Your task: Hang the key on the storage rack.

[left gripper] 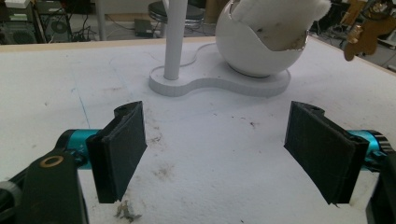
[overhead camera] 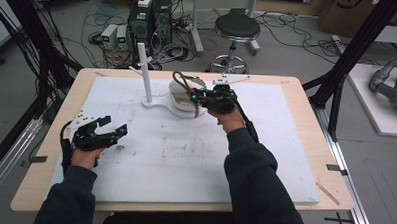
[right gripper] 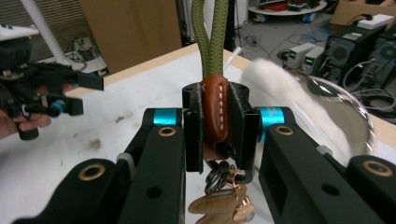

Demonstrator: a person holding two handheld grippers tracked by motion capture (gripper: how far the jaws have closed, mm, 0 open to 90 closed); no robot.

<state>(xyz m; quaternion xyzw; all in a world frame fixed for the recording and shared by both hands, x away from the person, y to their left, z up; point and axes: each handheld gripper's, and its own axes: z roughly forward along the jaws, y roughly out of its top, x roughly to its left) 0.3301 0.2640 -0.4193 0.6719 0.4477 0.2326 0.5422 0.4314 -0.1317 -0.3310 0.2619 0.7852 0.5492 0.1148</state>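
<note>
Keychain [right gripper: 214, 119] clamped between right hand-held gripper [right gripper: 215, 123] jaws.

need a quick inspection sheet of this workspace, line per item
surface: white foam board on a wooden table, smudged and stained
job's things: white stand with post and round bowl holding white fluffy material; keychain with olive cord loop, brown leather tab, metal rings and charm
clutter: small debris flecks on the board
grippers: left tongs open, holding nothing, low over the board; right tongs shut on the keychain's leather tab beside the bowl
cables: many loose across the floor
surroundings: black stool, computer towers, cardboard boxes, black frame legs
</note>
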